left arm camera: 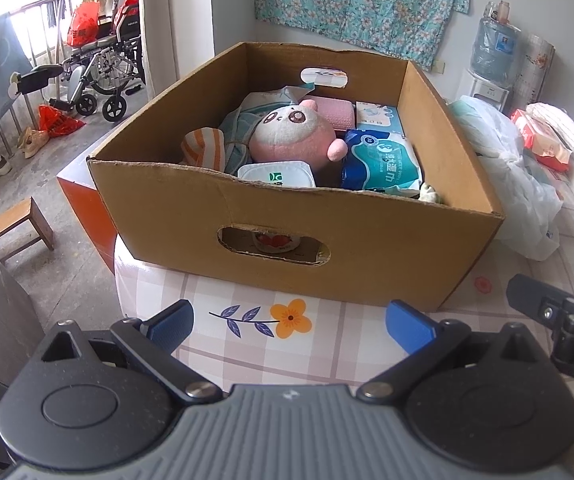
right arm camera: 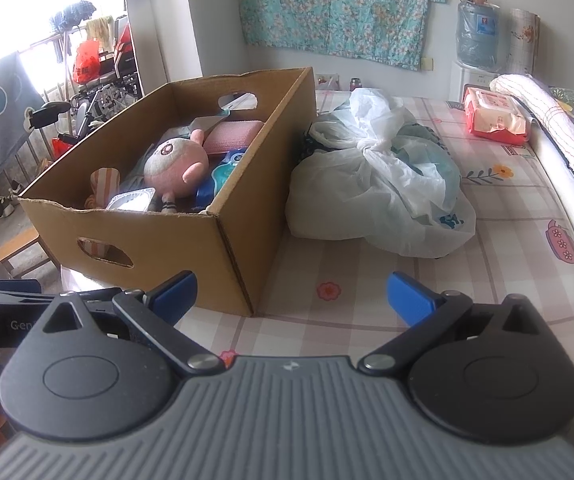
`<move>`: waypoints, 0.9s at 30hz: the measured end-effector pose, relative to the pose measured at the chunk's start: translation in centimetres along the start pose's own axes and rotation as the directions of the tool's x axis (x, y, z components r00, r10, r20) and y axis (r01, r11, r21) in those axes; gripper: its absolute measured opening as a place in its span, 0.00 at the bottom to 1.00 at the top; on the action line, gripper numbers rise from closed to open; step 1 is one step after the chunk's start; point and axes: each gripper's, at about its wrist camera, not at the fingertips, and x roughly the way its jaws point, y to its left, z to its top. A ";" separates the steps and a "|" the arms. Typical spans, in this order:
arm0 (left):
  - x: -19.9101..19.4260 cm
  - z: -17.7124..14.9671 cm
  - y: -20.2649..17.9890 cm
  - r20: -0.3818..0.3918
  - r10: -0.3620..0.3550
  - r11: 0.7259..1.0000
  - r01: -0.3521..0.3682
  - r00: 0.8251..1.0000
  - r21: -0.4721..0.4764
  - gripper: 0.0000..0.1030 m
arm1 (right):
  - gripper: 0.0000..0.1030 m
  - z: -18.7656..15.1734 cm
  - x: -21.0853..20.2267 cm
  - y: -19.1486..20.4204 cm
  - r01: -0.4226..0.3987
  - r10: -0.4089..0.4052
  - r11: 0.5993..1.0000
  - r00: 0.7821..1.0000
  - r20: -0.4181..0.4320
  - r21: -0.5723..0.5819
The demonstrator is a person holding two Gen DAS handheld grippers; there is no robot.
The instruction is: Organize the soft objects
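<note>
Brown corrugated cardboard forms the open box that is set at the near left corner of the surface, which is covered in a checked, flower-printed cloth. Inside the box a pink and white plush toy is seen lying in the middle, with a blue wet-wipe pack just beside it toward the right wall, a pink folded cloth behind it, an orange-striped cloth toward the left wall and a white lidded tub against the near wall. A knotted white plastic bag is rested against the box's right side (its contents cannot be made out), and a red tissue pack is placed well apart, toward the far right edge. The left gripper is held before the box with its fingers spread apart and nothing between them; the right gripper is likewise held spread and empty near the box's near right corner.
</note>
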 end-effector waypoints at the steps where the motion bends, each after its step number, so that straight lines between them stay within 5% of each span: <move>1: 0.1 0.0 0.0 -0.001 0.000 1.000 0.000 1.000 0.001 1.00 | 0.99 0.1 0.1 0.0 -0.001 0.001 1.000 1.000 -0.002 0.000; 27: 0.2 0.3 0.0 -0.006 0.014 1.000 -0.014 1.000 -0.012 1.00 | 0.99 0.7 1.0 -0.2 0.000 0.000 1.000 1.000 -0.026 -0.002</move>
